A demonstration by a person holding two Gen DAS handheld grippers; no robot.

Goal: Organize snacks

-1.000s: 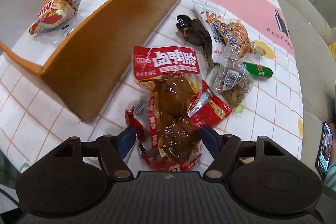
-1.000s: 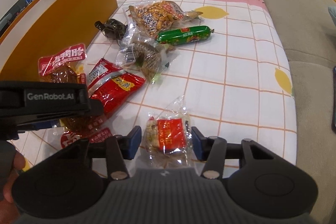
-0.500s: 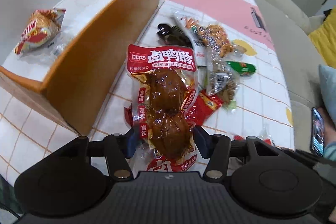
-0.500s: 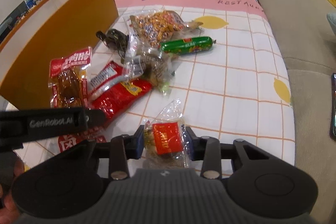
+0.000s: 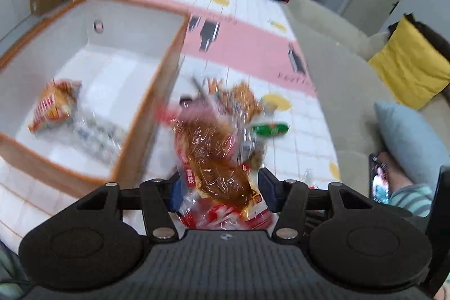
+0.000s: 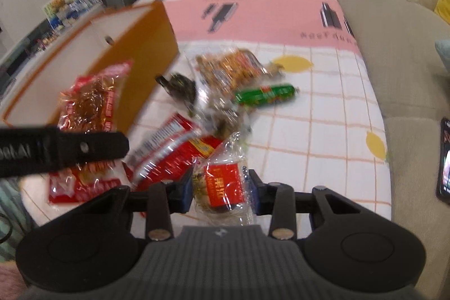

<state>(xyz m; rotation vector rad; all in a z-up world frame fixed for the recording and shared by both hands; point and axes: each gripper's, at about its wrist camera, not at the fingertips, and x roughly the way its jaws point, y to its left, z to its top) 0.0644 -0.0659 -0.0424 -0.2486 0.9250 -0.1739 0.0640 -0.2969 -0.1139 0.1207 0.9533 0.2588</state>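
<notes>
Orange box (image 5: 146,114) at 10 o'clock held one chip bag (image 5: 54,106). L gripper (image 5: 219,186) was closing on braised-meat pack (image 5: 216,159); R gripper (image 6: 220,189) clamped red-label pack (image 6: 225,182). Approx five snacks left on tablecloth (image 6: 323,114).

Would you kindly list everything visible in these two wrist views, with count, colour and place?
Box: one, orange outside, white inside, on the table's left.
Orange snack bag: one, inside the box.
Brown meat packet: one, red-edged, between the left gripper's jaws.
Small red-label packet: one, clear, held in the right gripper.
Green sausage: one, on the tablecloth.
Red packet: one, on the tablecloth.
Peanut bag: one, orange-brown, beside the sausage.
Dark packet: one, by the box.
Tablecloth: one, white grid, pink band.
Sofa: one, beige, right.
Left gripper: black, closing.
Right gripper: black, clamped.
</notes>
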